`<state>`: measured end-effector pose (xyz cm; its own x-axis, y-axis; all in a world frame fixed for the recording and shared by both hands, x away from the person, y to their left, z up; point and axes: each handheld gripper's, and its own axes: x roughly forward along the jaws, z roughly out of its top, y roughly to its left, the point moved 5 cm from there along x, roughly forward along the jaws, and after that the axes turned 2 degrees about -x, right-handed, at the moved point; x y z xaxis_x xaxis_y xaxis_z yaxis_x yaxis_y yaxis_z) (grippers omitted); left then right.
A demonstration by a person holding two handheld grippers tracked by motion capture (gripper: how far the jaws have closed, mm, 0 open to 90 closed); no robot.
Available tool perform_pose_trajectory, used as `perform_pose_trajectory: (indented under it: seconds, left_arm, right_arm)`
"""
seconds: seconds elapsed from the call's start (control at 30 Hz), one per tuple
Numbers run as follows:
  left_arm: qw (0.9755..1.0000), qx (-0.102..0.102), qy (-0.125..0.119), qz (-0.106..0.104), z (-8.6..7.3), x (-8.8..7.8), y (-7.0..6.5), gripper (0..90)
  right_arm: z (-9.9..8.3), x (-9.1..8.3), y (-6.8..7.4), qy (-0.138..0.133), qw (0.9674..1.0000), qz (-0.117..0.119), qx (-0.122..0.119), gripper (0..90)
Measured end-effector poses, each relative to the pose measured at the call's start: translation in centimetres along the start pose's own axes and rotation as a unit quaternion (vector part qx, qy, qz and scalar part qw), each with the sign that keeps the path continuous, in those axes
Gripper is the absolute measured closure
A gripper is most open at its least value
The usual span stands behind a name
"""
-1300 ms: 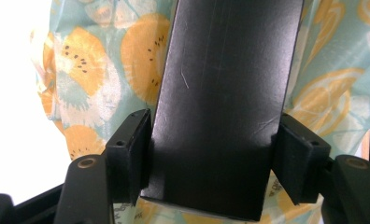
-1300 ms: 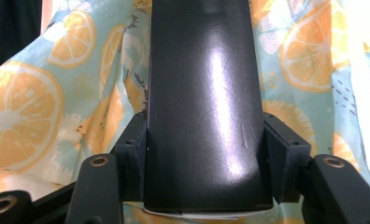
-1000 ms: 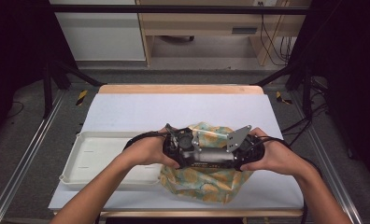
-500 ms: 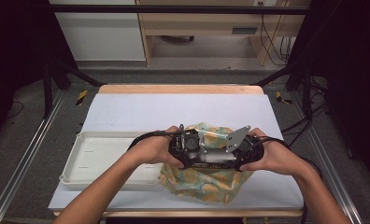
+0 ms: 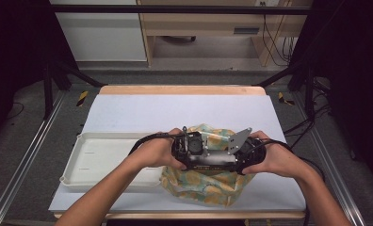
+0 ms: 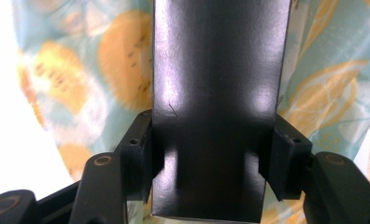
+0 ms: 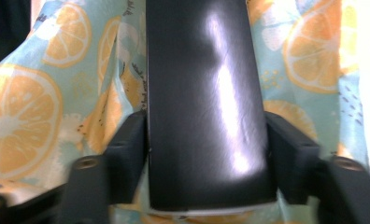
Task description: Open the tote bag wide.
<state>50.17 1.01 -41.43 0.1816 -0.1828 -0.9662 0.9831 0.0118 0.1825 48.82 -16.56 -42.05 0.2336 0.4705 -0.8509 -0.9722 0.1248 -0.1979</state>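
A: From the high view, we see our left gripper (image 5: pixel 190 149) and right gripper (image 5: pixel 231 153) facing each other over one orange-print cloth (image 5: pixel 208 181), with one black box (image 5: pixel 210 160) bridged between them. Beside the left gripper lies one white tray (image 5: pixel 88 160) on the table (image 5: pixel 175 113).

B: Along the left gripper's own view, we count one box (image 6: pixel 218 107) between the two jaws, both pads touching its sides, so we call it clamped on the box. Its jaws have just been closing. The cloth (image 6: pixel 80 70) hangs just beyond.

A: Along the right gripper's view, the box (image 7: pixel 206 107) again sits between the jaws, pads against both sides. These jaws have just been opening, though.

B: That is our worry. If the right gripper loosens further, we judge that end of the box could sag onto the cloth and twist in the left gripper's hold.

A: Glossy sides would help it slide.
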Motion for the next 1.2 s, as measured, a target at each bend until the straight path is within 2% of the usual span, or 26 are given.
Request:
perform_pose_trajectory:
  seconds: [0.03,0.13,0.23,0.3,0.57,0.63,0.83,1.2]
  left_arm:
    - [1.0,0.0,0.004,-0.002,-0.1,-0.1,0.0,43.6]
    - [0.9999,-0.004,-0.009,-0.005,-0.3,-0.3,0.2,43.6]
    - [0.9998,-0.009,-0.018,-0.005,-0.4,-0.7,0.4,43.6]
    - [0.9998,-0.006,-0.018,-0.003,-0.3,-1.1,0.6,43.5]
    - [0.9996,-0.011,-0.027,0.004,0.0,-2.4,1.1,43.5]
    - [0.9996,-0.009,-0.025,0.008,-0.1,-2.8,1.2,43.6]
    - [0.9993,-0.015,-0.029,0.018,-0.6,-4.2,1.6,43.5]
    - [0.9984,-0.032,-0.034,0.031,-2.7,-6.4,2.6,43.5]
  right_arm:
    - [-0.1,0.0,0.0,0.0,0.9999,-0.01,0.003,16.2]
    - [-0.6,-0.3,-0.1,-0.004,0.9997,-0.022,0.013,12.2]
    - [-1.1,-0.7,-0.1,-0.016,0.9992,-0.026,0.026,11.8]
    - [-1.3,-0.9,-0.1,-0.021,0.9989,-0.028,0.033,9.8]
    - [-1.8,-2.7,-0.1,-0.05,0.9954,-0.061,0.055,5.4]
    - [-2.0,-3.2,-0.2,-0.058,0.9938,-0.077,0.056,5.5]
    - [-3.3,-4.4,-0.4,-0.079,0.9874,-0.103,0.09,6.0]
    - [-5.7,-4.0,0.0,-0.083,0.9773,-0.126,0.149,7.6]
